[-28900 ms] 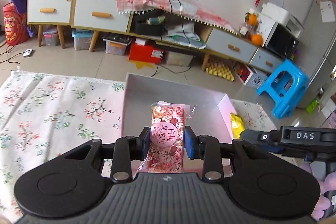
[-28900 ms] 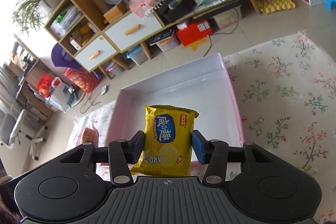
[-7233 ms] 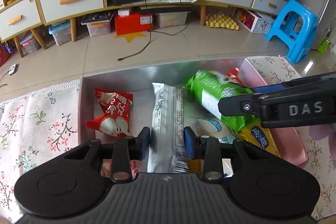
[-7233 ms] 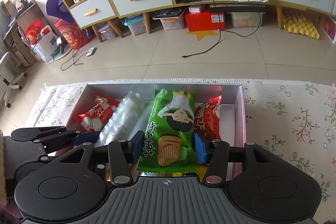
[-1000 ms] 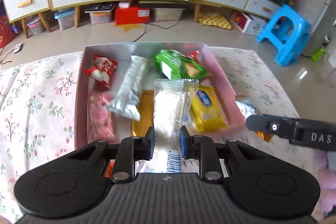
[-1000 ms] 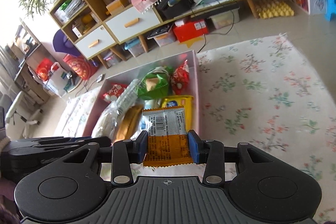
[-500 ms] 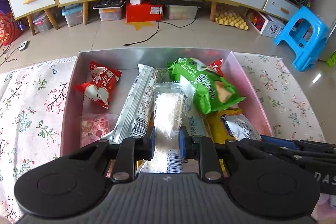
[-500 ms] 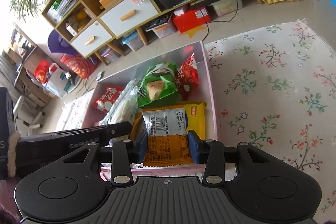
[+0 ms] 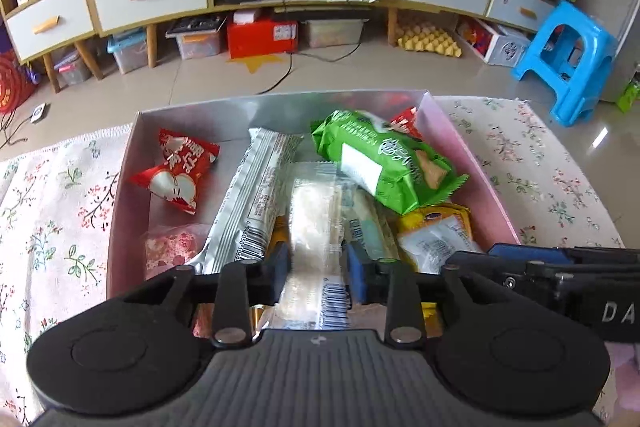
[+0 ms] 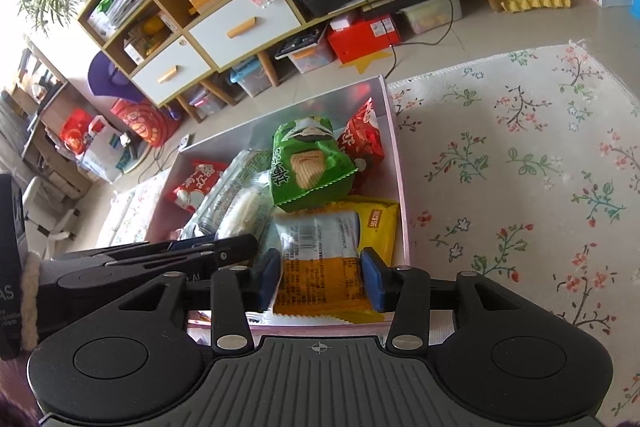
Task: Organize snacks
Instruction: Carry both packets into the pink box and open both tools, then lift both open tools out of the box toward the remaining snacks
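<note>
My left gripper (image 9: 316,271): jaws opening, clear rice-cracker packet (image 9: 314,227) between them, pads just off it.
My right gripper (image 10: 320,279): jaws opening around orange-and-white packet (image 10: 320,259), gaps either side.
Pink box (image 9: 486,183): on floral cloth (image 10: 520,167); both packets lie inside.
Green chip bag (image 9: 384,163): on top, far right.

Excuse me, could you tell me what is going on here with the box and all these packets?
A person with a gripper in each hand is sorting snacks into a pink box on a floral cloth. The left gripper is opening around a clear packet over the middle of the box. The right gripper is opening around an orange packet at the near right corner. Green, red and silver packets already lie inside.
</note>
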`<move>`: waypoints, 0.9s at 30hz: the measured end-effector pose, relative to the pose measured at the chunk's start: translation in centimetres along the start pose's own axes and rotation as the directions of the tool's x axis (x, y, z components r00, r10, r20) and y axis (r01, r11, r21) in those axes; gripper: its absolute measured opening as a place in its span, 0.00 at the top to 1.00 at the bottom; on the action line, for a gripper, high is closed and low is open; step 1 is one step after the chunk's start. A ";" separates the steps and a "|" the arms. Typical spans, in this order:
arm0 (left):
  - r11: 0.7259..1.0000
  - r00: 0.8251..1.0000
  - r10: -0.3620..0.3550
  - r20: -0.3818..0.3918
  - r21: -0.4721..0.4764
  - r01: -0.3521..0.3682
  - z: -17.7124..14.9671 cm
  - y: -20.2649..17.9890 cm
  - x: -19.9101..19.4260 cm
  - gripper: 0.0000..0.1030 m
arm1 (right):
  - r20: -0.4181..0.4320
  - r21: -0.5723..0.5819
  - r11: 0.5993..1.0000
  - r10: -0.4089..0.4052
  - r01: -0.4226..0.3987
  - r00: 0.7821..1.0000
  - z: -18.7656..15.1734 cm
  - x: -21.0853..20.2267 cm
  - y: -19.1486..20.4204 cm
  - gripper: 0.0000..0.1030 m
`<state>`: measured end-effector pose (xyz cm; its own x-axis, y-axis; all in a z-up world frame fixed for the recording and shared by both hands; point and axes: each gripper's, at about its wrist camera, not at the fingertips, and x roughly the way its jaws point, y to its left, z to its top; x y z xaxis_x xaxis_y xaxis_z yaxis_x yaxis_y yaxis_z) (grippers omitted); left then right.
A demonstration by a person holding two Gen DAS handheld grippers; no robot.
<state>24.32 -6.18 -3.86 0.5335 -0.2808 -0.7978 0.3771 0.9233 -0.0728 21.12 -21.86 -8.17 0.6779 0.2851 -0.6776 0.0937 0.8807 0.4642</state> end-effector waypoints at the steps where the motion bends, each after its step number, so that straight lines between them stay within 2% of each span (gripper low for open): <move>1: 1.000 1.000 -0.004 0.003 0.006 0.004 -0.1 -0.1 -0.2 0.65 | 0.004 0.002 1.000 0.005 -0.005 1.000 0.1 -0.2 0.0 0.42; 4: 1.000 1.000 -0.008 0.017 0.018 0.008 -0.3 -0.4 -1.1 0.52 | 0.012 -0.003 1.000 0.003 -0.003 1.000 0.2 -0.7 0.1 0.41; 6: 1.000 1.000 -0.002 0.028 0.020 0.002 -0.6 -0.4 -1.8 0.40 | 0.017 -0.008 1.000 -0.001 0.002 1.000 0.2 -1.0 0.2 0.38; 7: 1.000 0.999 -0.003 0.034 0.021 0.002 -0.8 -0.3 -2.2 0.38 | 0.018 -0.012 1.000 -0.006 0.006 1.000 0.2 -1.2 0.3 0.35; 10: 1.000 0.999 -0.006 0.038 0.019 0.005 -1.4 -0.1 -3.2 0.30 | 0.017 -0.022 0.999 -0.023 0.023 1.000 0.1 -2.0 0.5 0.34; 15: 1.000 0.999 0.004 0.044 0.001 -0.004 -2.9 0.0 -4.9 0.14 | 0.001 -0.047 0.998 -0.043 0.043 0.999 -0.4 -3.3 1.4 0.26; 21: 0.999 0.999 0.022 0.038 -0.034 -0.020 -5.0 0.5 -6.9 0.05 | -0.006 -0.123 0.990 -0.069 0.068 0.998 -2.1 -5.1 3.4 0.18; 27: 0.998 0.999 0.043 0.031 -0.036 -0.042 -7.3 0.6 -8.9 0.01 | -0.019 -0.164 0.983 -0.090 0.086 0.996 -4.1 -6.4 4.5 0.16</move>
<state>14.31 -1.24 -1.18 0.5726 -0.2489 -0.7811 0.3268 0.9431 -0.0609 14.24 -18.22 -4.10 0.6532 0.2118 -0.7270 0.0302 0.9520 0.3045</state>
